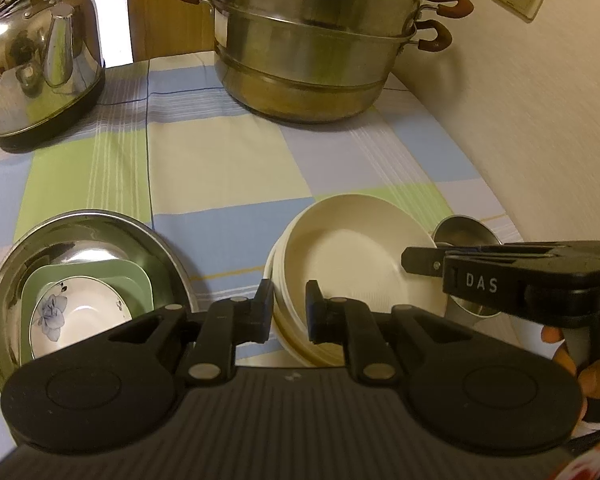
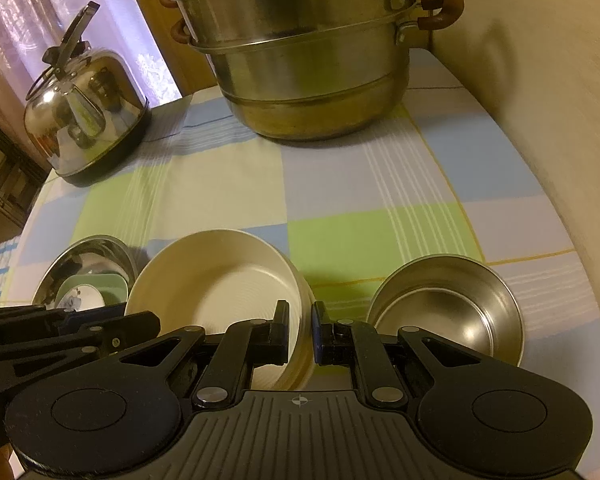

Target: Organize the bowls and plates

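A stack of cream bowls (image 1: 352,264) stands on the checked cloth, its top bowl slightly tilted. My left gripper (image 1: 290,314) is shut on the bowl's near left rim. My right gripper (image 1: 410,258) comes in from the right and is shut on the opposite rim. In the right wrist view the cream bowl (image 2: 220,280) has its rim pinched in the right gripper (image 2: 301,332), with the left gripper (image 2: 148,328) at its left side. A large steel bowl (image 1: 100,232) to the left holds a green square plate (image 1: 100,276) and a white flowered dish (image 1: 80,316). A small steel bowl (image 2: 452,312) sits to the right.
A tall steel steamer pot (image 1: 312,48) stands at the back of the table, a shiny kettle (image 1: 40,60) at the back left. A cream wall (image 1: 540,120) with sockets runs along the right edge. A person's fingers (image 1: 560,344) hold the right gripper's handle.
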